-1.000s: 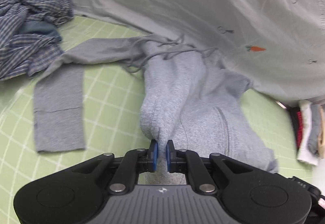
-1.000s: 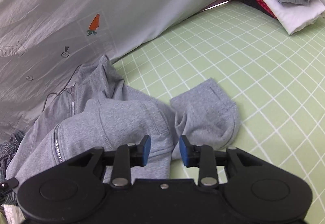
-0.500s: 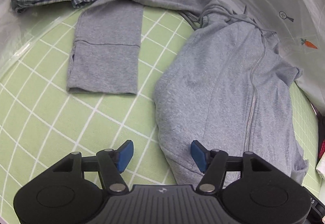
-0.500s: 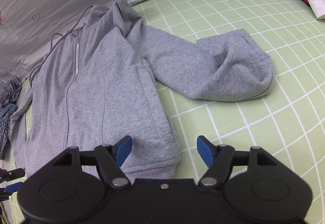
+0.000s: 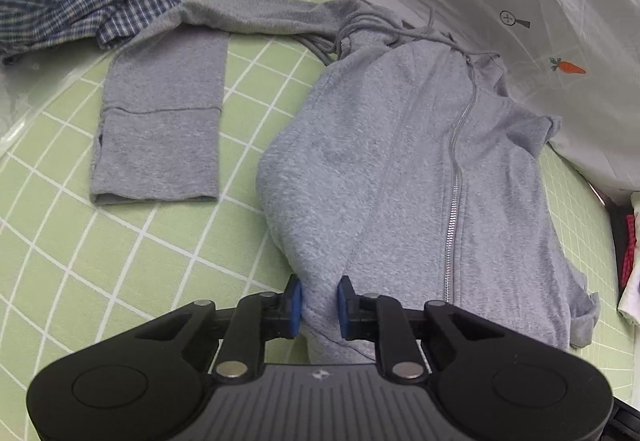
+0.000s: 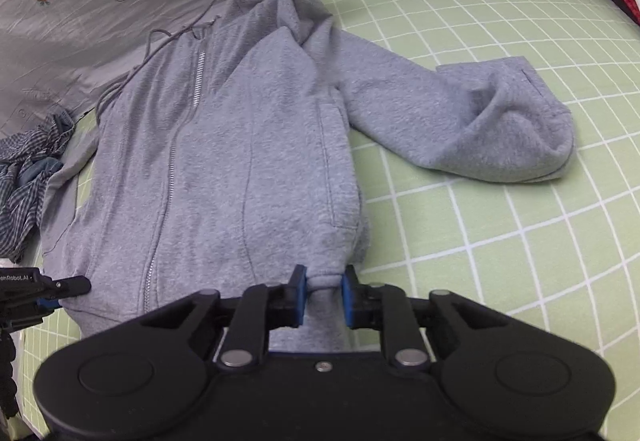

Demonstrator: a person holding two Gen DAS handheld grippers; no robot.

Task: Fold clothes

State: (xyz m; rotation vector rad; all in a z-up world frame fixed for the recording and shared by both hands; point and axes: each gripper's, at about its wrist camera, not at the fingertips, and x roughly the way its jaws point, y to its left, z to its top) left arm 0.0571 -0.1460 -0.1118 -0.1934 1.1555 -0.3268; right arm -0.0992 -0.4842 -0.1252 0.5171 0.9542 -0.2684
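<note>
A grey zip hoodie (image 5: 400, 169) lay front up on the green grid mat (image 5: 120, 281), hood toward the far edge. The left gripper (image 5: 319, 307) and right gripper (image 6: 323, 295) were closing, each with a hem corner bunched between its pads. Soft, floppy fleece probably sags, so both corners seemed the best hold.

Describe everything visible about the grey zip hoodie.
The grey hoodie looks like fleecy knit, with a metal zipper, drawstrings and a side pocket. It lies front up, zipped, on the green checked mat, sleeves spread sideways. The left gripper and right gripper are closing on its bottom hem corners.
</note>
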